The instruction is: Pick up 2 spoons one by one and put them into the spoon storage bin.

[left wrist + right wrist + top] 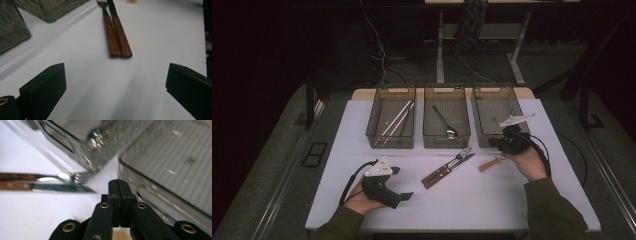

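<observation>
Right gripper [502,143]: jaws pressed together, nothing between them. A small wooden-handled utensil [491,163] lies just below its fingertips, long axis slanting toward them — the nearer hand. Left gripper [404,184] — jaws spread, empty; fork [111,35] and knife [121,36] lie ahead, handles toward it.

Glossy wooden handles on the fork [108,30] and knife [121,32], smooth matt white table [472,195], translucent smoky plastic bins [391,122].

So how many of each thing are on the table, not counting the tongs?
Bins: 3
Chopsticks: 2
Spoon: 1
Fork: 1
Knife: 1
Small wooden piece: 1
Total: 9
</observation>
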A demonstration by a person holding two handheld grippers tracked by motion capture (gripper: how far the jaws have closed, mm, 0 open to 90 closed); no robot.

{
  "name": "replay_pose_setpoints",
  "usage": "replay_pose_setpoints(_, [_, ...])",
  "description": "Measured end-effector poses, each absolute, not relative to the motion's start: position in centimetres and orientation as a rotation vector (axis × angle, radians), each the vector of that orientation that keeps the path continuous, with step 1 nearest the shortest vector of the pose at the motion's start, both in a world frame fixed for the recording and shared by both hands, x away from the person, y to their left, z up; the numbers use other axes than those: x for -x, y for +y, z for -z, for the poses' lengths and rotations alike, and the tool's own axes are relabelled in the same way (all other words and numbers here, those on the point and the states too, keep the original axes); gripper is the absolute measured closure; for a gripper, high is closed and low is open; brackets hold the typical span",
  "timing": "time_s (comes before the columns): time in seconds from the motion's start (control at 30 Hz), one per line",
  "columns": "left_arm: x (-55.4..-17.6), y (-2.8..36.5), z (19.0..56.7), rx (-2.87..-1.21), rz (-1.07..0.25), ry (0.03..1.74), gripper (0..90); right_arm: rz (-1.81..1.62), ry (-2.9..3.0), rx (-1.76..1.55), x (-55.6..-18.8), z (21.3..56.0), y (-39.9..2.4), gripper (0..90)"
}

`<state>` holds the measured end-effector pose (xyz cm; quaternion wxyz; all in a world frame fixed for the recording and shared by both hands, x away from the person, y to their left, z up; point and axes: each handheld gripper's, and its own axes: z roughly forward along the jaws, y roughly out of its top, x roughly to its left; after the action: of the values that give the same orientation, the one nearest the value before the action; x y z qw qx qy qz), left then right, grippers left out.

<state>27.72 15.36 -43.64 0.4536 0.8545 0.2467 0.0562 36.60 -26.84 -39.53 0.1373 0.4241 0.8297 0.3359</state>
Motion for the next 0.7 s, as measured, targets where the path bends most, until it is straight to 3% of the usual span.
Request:
replay_pose_setpoints(0.33, [-27.8, 15.3, 43.7, -2.113, -0.134, 0.607, 1.8, -0.806, 2.451, -1.283, -37.6, 42.6, -28.2, 89.2])
replay_pose_setpoints(0.7, [-27.7, 15.3, 43.7, -2.118, -0.131, 0.603, 1.8, -0.714, 2.494, -1.279, -37.8, 43.6, -27.9, 89.2])
